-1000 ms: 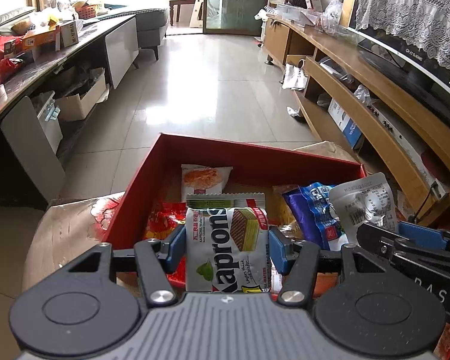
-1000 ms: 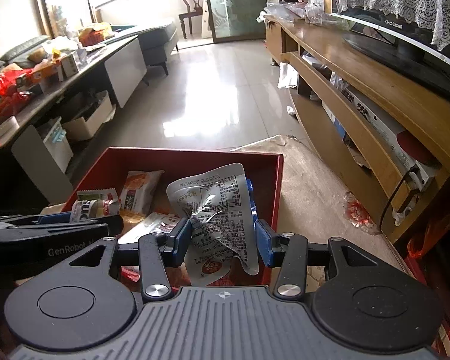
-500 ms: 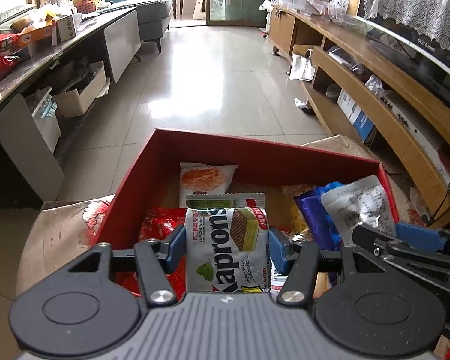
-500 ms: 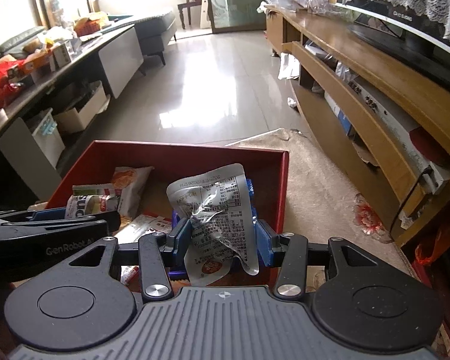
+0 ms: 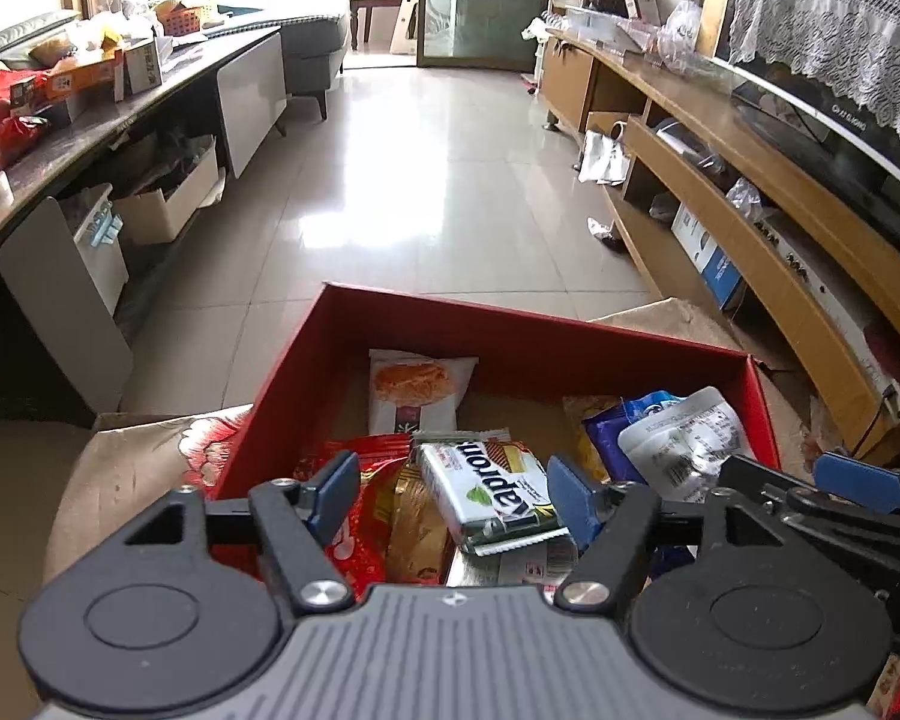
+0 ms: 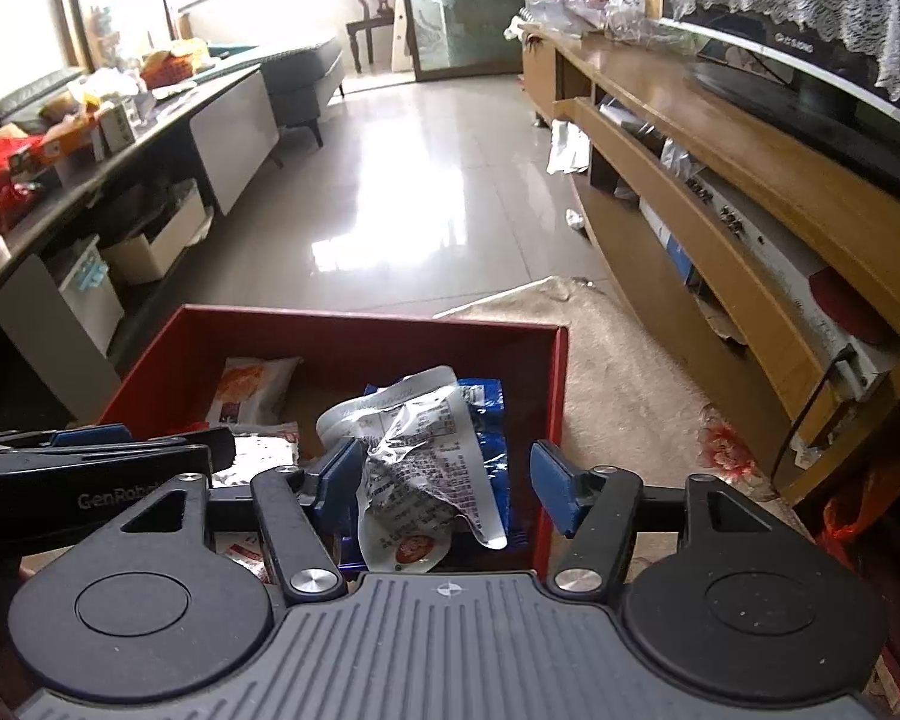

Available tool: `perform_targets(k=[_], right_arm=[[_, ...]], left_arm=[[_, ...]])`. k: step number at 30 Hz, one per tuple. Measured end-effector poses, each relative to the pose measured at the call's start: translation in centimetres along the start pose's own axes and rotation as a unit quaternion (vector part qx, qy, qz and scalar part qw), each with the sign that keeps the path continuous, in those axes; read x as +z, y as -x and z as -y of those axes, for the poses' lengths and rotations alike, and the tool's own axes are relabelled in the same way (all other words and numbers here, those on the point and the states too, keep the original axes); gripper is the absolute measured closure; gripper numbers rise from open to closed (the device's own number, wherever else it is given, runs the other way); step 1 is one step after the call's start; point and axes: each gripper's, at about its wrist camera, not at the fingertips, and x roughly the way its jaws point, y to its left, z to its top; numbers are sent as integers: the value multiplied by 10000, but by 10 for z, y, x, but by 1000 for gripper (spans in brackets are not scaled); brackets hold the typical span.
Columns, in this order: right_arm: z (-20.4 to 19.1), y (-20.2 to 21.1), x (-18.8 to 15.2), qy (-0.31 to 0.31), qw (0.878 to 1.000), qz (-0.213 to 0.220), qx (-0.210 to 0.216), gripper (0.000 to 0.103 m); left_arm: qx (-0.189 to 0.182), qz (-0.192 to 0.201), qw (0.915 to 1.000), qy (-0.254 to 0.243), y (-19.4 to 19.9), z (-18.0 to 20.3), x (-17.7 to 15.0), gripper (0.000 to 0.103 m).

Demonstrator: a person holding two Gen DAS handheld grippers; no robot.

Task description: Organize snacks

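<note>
Over the red box (image 5: 570,336), both grippers' fingers are opening: left gripper (image 5: 453,495) released around the wafer pack (image 5: 486,495), right gripper (image 6: 444,483) around the crumpled silver pouch (image 6: 420,456).

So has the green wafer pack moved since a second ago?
Yes. The green wafer pack has dropped from upright between the left gripper's opening jaws and now lies tilted on the snacks in the red box, free of both pads.

We cannot see the red box's (image 5: 528,336) near wall, hidden behind the gripper bodies, nor read the silver pouch's (image 6: 426,450) small print.
</note>
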Motion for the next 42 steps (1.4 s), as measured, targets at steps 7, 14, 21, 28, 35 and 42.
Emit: perform_targets(k=[7, 14, 21, 28, 35, 42], right_arm=[[2, 17, -13, -16, 9997, -53, -233, 30], [3, 38, -34, -135, 9994, -138, -302, 28], [-2, 60, -65, -96, 9990, -287, -325, 26], [-9, 83, -92, -52, 9989, -313, -358, 24], [-9, 98, -115, -54, 9978, -426, -509, 24], [-13, 109, -129, -38, 9977, -455, -492, 24]], left_arm=[[48, -94, 9999, 12, 17, -8, -20, 31], [-3, -184, 9998, -83, 40, -9, -53, 31], [-154, -256, 9994, -167, 69, -7, -91, 23], [-154, -302, 9988, -349, 87, -4, -122, 21], [-91, -211, 9991, -360, 103, -7, -138, 11], [-2, -131, 9994, -334, 117, -10, -149, 4]])
